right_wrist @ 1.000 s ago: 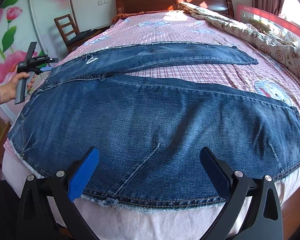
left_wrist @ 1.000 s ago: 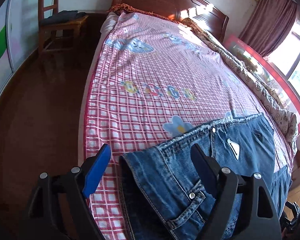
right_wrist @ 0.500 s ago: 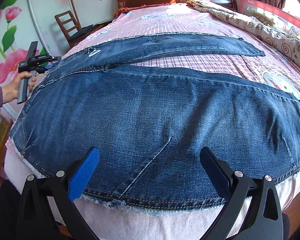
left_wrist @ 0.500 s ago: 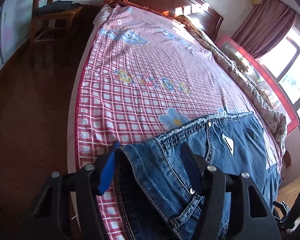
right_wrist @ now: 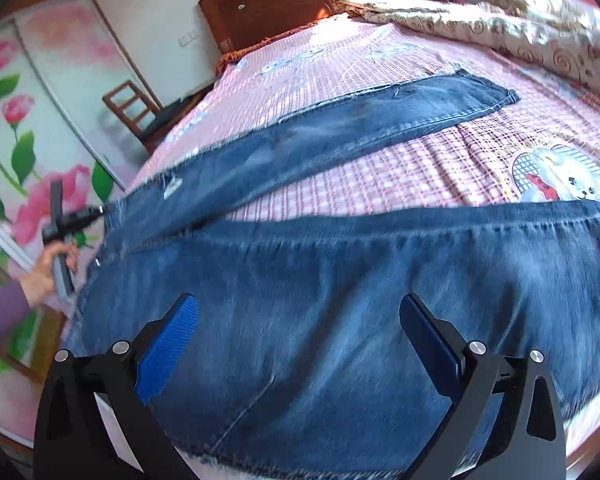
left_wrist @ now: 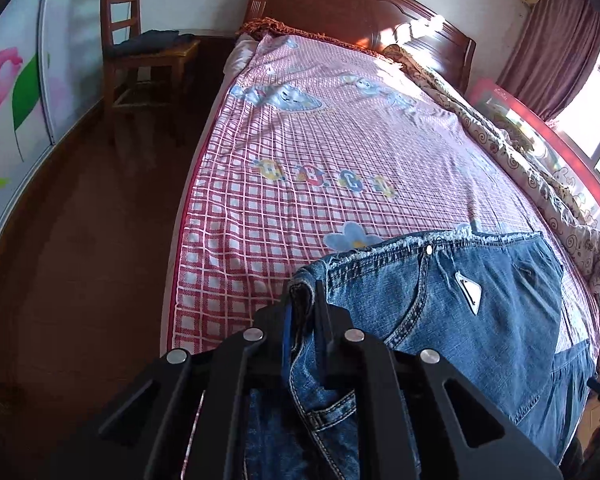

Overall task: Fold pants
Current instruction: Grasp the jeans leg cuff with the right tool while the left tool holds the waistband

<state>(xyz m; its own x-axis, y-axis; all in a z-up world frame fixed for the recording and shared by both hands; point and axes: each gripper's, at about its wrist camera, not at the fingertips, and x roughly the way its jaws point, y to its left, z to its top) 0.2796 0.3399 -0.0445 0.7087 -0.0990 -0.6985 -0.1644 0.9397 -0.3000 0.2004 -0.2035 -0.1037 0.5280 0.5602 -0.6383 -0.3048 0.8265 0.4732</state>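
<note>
Pinching jeans (left_wrist: 459, 312), left gripper (left_wrist: 303, 312) down-tilted

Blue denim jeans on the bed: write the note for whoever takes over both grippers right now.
Left gripper: shut on the waistband corner of the blue denim jeans, at the edge of the pink checked bedsheet.
Right gripper: open, holding nothing, over the near leg; the view is blurred.
Jeans lie spread flat across the bed, the two legs apart, the far leg straight.
Done: waist corner gripped. Left: grip the near leg with the right, fold one leg over the other, then fold lengthwise.
</note>
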